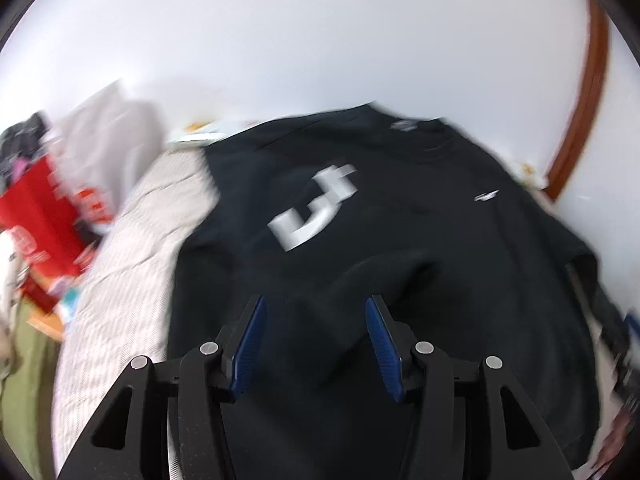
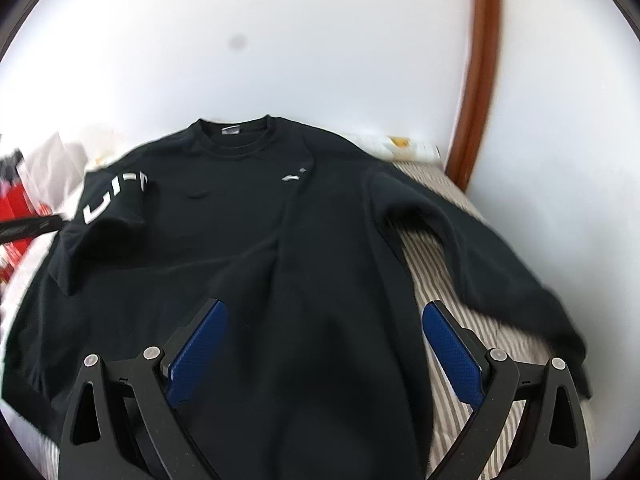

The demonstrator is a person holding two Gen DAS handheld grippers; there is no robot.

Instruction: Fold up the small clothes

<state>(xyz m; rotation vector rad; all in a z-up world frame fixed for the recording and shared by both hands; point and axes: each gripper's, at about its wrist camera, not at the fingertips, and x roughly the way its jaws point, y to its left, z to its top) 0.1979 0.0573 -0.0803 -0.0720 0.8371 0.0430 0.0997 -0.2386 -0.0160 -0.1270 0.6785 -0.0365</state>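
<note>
A black sweatshirt [image 2: 256, 240] lies spread front-up on a striped bedcover [image 2: 448, 264], collar toward the white wall [image 2: 280, 40]; one sleeve [image 2: 112, 208] is folded in over the chest, white lettering showing on it, while the other sleeve [image 2: 480, 248] trails out across the stripes; the left tool [image 1: 314, 344] hovers above the lower body of the garment, blue pads moderately apart and gripping nothing; the right tool [image 2: 324, 352] hangs over the hem with its jaws spread wide, also empty; a red bag [image 1: 44, 216] and pale bundles sit blurred beside the bed.
</note>
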